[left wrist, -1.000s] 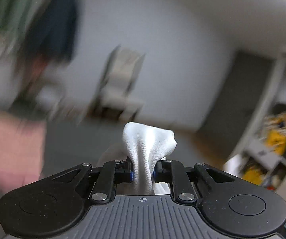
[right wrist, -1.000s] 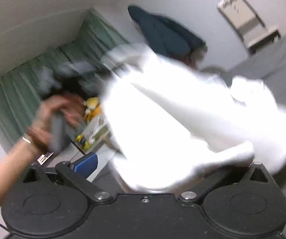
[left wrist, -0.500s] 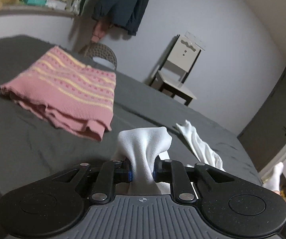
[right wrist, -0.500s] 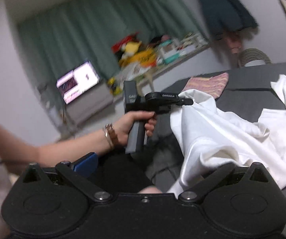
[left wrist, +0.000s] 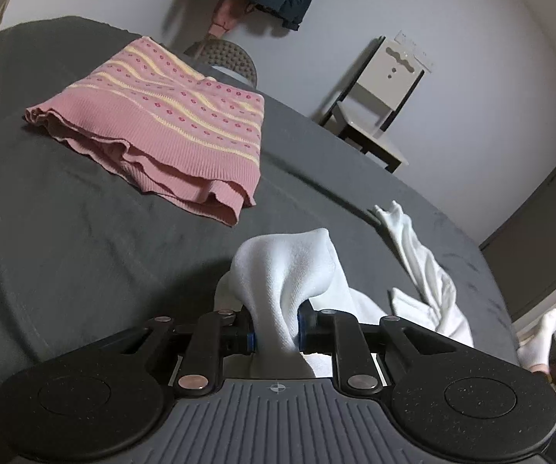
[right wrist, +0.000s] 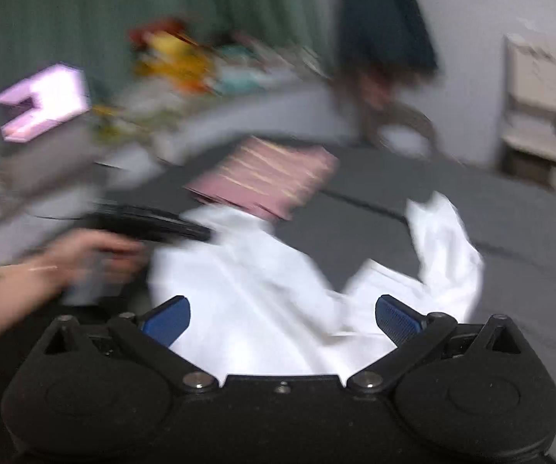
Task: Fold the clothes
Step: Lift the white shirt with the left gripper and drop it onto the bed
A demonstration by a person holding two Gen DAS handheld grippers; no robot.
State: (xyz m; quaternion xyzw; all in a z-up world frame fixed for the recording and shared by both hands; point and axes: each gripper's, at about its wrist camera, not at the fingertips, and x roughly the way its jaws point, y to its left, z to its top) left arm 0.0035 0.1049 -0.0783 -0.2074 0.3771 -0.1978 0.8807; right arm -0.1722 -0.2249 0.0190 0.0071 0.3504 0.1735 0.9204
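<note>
Left claw is pinching a bunched corner of the white garment, sprawling low-centre on the grey bed; right claw is gaping open. Soft, light, floppy: probably best taken by hems.

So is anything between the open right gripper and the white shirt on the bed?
Nothing visible. The right gripper has its jaws spread directly over the white shirt, with no object between. The folded pink sweater lies farther back on the bed.

1. The left gripper has its jaws clamped tight on white cloth.
2. The right gripper has its jaws spread wide, gripping nothing.
3. The left hand grips its handle, blurred.
</note>
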